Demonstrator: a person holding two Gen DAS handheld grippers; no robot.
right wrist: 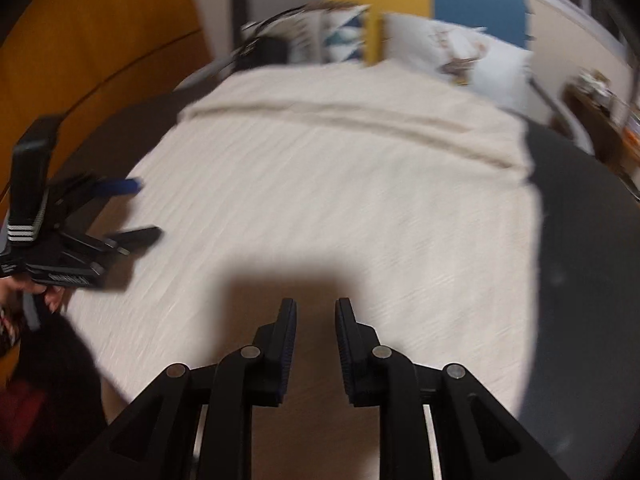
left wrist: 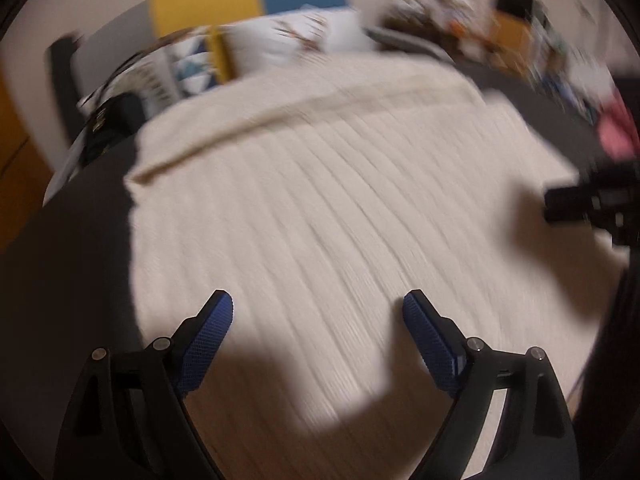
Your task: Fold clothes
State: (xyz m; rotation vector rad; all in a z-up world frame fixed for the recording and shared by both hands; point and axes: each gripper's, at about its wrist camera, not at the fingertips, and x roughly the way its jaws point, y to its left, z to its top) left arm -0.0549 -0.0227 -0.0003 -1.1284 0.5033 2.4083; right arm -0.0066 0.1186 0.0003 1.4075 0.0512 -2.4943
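I see cream cloth (left wrist: 340, 200) spread flat on bed (right wrist: 580, 240), one hem band at 12 o'clock | left gripper (left wrist: 318, 308) wide open | right gripper (right wrist: 316, 312) parted, empty | fold stage unclear

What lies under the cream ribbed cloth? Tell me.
A dark bed cover shows past the edges of the cream ribbed cloth, so it apparently runs beneath. Anything else under it is hidden. Both grippers hover open above.
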